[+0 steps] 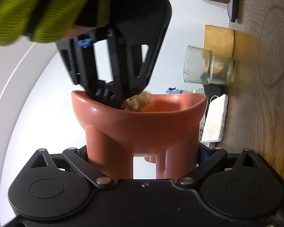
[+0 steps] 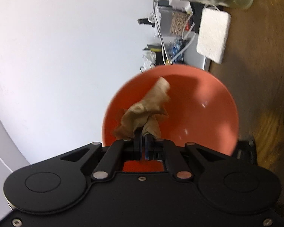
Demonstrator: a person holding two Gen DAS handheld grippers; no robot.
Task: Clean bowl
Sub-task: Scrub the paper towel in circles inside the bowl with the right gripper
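1. At the centre of the left wrist view: bowl [image 1: 140,121], terracotta-red, glossy, footed on thick legs, lifted clear of the wooden tabletop [image 1: 265,75], which stands on edge in this rolled view.
2. Left gripper [image 1: 142,162]: clamped around the bowl's legs, fingers pressing from 9 and 3 o'clock.
3. Right gripper [image 2: 143,140]: clenched on a crumpled brown paper towel [image 2: 145,111], dipped inside the bowl near its 7 o'clock wall. A gloved hand [image 1: 37,11] carries it.
4. Handling, by judgement: rigid, weighty glazed ceramic; slick and breakable. The legs give the surest hold; the smooth rim would slip.
5. Towel: soft, limp; needs pressing against the wall to wipe.
6. Surroundings, 2 o'clock: glass jar [image 1: 210,66], white sponge [image 1: 215,121].
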